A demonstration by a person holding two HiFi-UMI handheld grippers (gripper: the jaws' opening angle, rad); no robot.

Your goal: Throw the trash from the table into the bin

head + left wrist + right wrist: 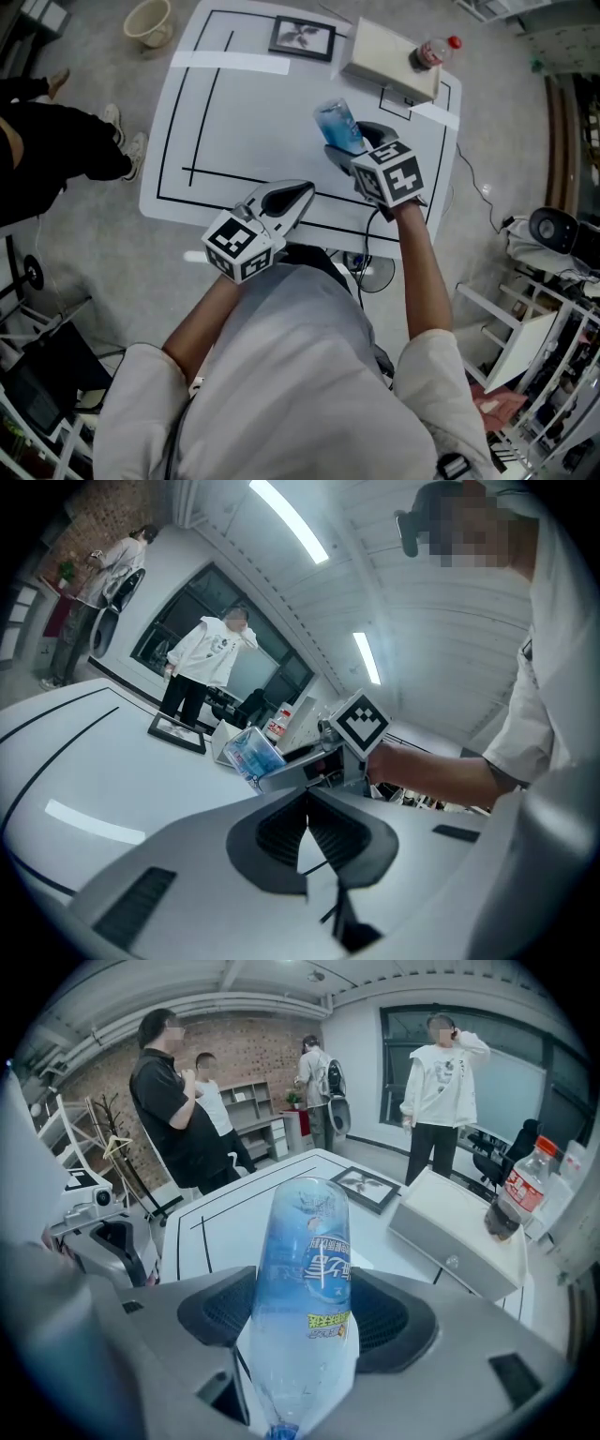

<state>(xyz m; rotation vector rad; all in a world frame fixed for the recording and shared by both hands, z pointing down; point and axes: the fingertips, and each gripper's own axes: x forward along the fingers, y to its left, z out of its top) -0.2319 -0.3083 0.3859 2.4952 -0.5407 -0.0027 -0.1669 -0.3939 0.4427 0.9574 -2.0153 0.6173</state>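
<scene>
Right gripper [360,147]: jaws clamped on a blue plastic bottle [337,124], raised over the white worktop [253,122]. Left gripper [298,194] at the bottle's 7 o'clock, jaws closed, empty.

Pretty much all plastic and matt finishes here

The bottle [337,125] is clear, blue-tinted glossy plastic with a shiny printed label; the right gripper [307,1312] has a smooth matt grey plastic shell and ribbed black rubbery pads [220,1312]; the table [253,122] top looks smooth white, slight sheen.
</scene>
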